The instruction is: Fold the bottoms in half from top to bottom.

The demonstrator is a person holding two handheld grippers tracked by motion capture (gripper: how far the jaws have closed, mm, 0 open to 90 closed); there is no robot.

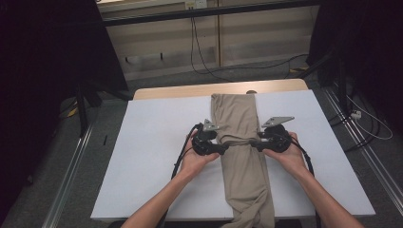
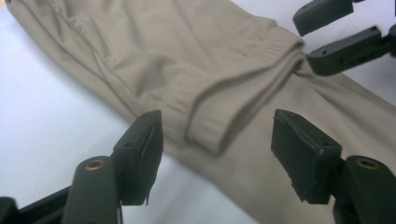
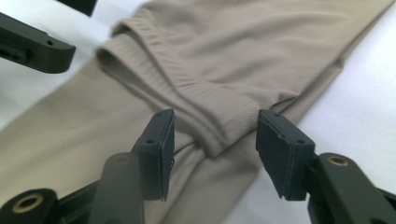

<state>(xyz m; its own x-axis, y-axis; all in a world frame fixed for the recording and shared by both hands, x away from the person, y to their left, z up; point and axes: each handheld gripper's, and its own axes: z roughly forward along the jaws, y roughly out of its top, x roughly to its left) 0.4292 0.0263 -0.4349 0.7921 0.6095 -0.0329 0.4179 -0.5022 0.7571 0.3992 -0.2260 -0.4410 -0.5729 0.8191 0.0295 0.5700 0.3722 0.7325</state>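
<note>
Across the middle of the high view, white worktop [image 1: 157, 156] with tan trousers [image 1: 237, 123] laid lengthwise down its centre, folded-over waistband edge at mid-frame, lower end hanging past the bottom edge. At frame centre, left hand-held gripper [image 1: 221, 148] and right hand-held gripper [image 1: 254, 143] flanking that ribbed waistband [image 2: 224, 109], jaws spread on both, nothing pinched. Probably mid-fold, with the band just laid down or about to be taken; next, likely closing on both corners together. Beyond, upper frame: grey floor, trailing cables [image 1: 199, 47], dark surroundings.
</note>
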